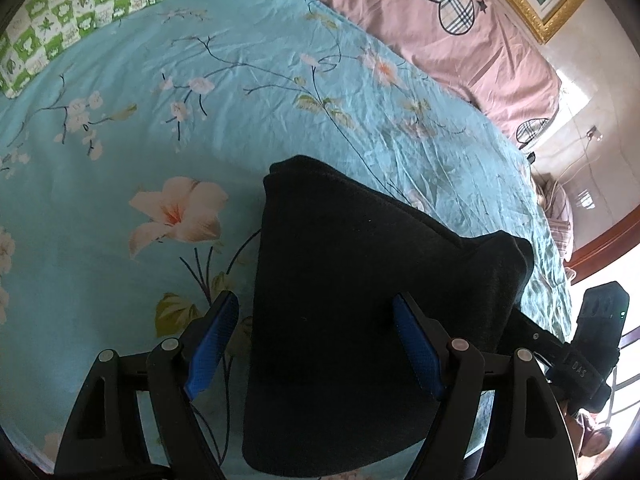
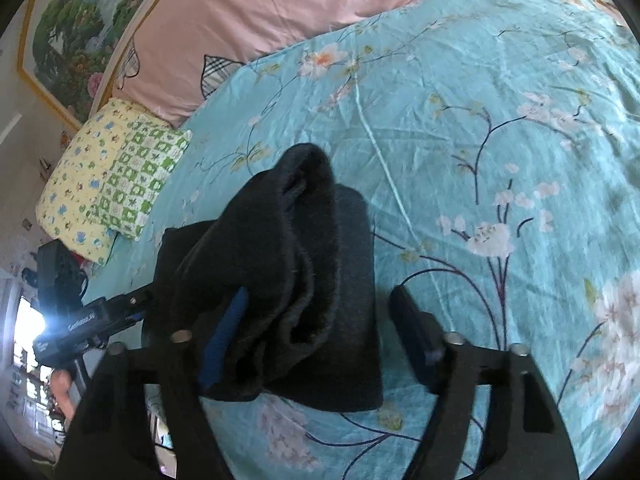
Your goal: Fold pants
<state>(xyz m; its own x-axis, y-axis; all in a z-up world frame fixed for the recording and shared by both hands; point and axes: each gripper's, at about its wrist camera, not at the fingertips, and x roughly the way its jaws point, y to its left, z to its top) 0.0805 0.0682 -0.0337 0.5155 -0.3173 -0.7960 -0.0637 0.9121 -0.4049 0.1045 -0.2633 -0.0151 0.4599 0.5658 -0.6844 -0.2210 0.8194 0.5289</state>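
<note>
Pants (image 1: 360, 280), one dark folded pair, lie on the bed (image 1: 160, 260) near two pillows (image 2: 100, 192). Left hand-held gripper (image 1: 316, 340) gapes, gripping nothing; right hand-held gripper (image 2: 320, 336) straddles folds, grip unclear.

strap lettering: "DAS" in pale capitals on a black strap (image 1: 576, 372), near right in the left wrist view, on the other handheld device.
device body lettering: white print on the black body of the other gripper (image 2: 82, 316), near left in the right wrist view; too blurred to read for certain.
bedding and painting: no readable text.
</note>
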